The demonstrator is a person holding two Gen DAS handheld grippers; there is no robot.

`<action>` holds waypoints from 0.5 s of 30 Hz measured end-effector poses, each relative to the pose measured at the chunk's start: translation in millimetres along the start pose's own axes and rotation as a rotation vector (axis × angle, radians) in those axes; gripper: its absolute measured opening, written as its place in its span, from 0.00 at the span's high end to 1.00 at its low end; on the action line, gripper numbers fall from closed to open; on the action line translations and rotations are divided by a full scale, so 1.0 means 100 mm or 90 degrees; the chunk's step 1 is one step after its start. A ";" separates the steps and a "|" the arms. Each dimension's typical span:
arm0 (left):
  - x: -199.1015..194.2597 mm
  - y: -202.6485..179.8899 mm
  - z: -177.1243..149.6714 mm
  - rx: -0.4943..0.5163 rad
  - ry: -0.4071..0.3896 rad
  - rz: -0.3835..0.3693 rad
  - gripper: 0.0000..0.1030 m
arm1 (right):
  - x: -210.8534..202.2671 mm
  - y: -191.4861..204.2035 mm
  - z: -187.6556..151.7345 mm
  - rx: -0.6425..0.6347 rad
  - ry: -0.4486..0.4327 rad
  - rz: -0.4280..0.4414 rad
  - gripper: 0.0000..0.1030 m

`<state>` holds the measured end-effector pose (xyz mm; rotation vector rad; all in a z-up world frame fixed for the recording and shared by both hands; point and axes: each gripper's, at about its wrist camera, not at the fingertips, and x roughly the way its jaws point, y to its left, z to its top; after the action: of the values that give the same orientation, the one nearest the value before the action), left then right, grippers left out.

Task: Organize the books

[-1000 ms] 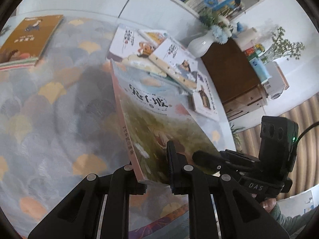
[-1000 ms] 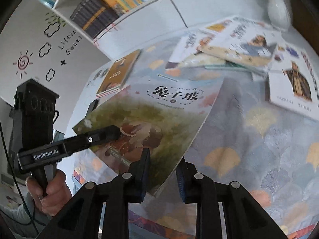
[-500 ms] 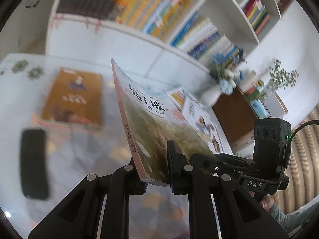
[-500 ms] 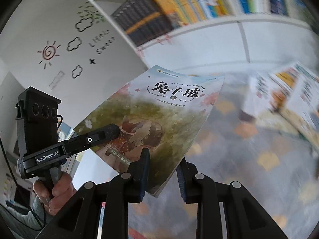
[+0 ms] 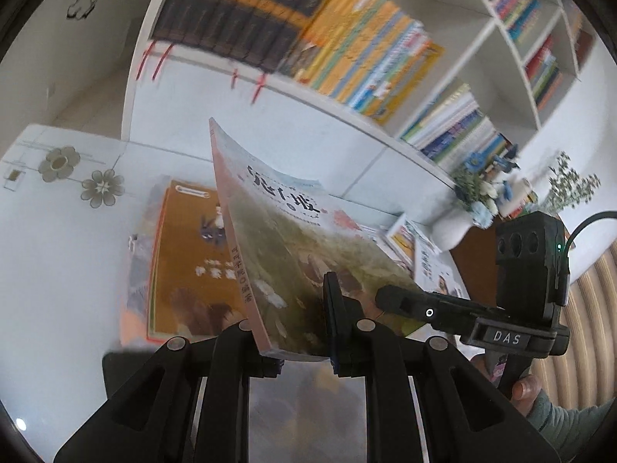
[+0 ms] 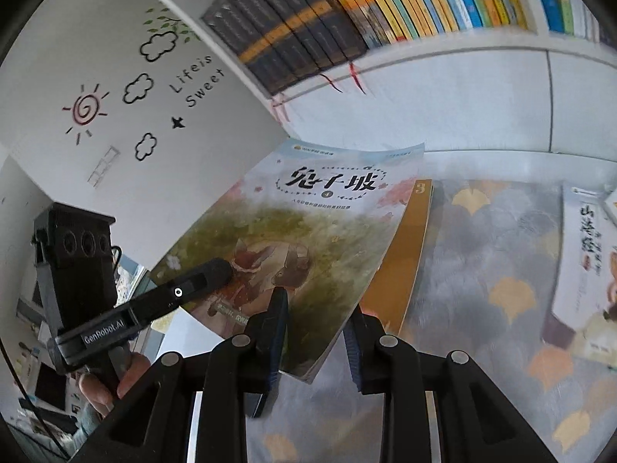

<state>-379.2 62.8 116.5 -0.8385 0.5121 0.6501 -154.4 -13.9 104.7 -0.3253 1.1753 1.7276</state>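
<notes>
A picture book (image 5: pixel 293 262) with a green meadow cover and black title is held tilted in the air by both grippers. My left gripper (image 5: pixel 293 320) is shut on its spine-side lower corner. My right gripper (image 6: pixel 316 312) straddles the other lower corner (image 6: pixel 308 366); its jaws are opening, with a sliver of gap at the right pad (image 6: pixel 349 339). In the right wrist view the left gripper (image 6: pixel 219 270) lies on the cover. Below the held book, a brown-covered book (image 5: pixel 185 270) lies flat on the table.
White bookshelves (image 5: pixel 347 46) packed with upright books rise behind the table. A grey cloth with yellow leaves (image 6: pixel 482 270) covers the table. More books (image 6: pixel 586 262) lie at the right, a white vase of flowers (image 5: pixel 462 223) beyond them. A flat black object (image 5: pixel 119 366) sits near the brown book.
Both grippers have carried the picture book away from the scattered pile to above the brown book, and the views have swung up to the shelves. The right jaws stand slightly wider.
</notes>
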 end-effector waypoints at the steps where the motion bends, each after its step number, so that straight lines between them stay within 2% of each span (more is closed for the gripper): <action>1: 0.07 0.09 0.03 -0.006 0.004 0.000 0.87 | 0.09 -0.04 0.04 0.005 0.007 -0.004 0.74; 7: 0.49 0.52 0.05 -0.046 0.038 0.006 0.87 | 0.65 -0.30 0.17 0.037 0.046 -0.030 0.74; 15: 0.74 0.79 -0.05 -0.074 0.075 0.005 0.86 | 0.93 -0.53 0.11 0.074 0.076 -0.022 0.74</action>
<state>-383.9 121.8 25.8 -0.9886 0.5885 0.6455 -152.3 50.6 18.1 -0.3799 1.3421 1.6207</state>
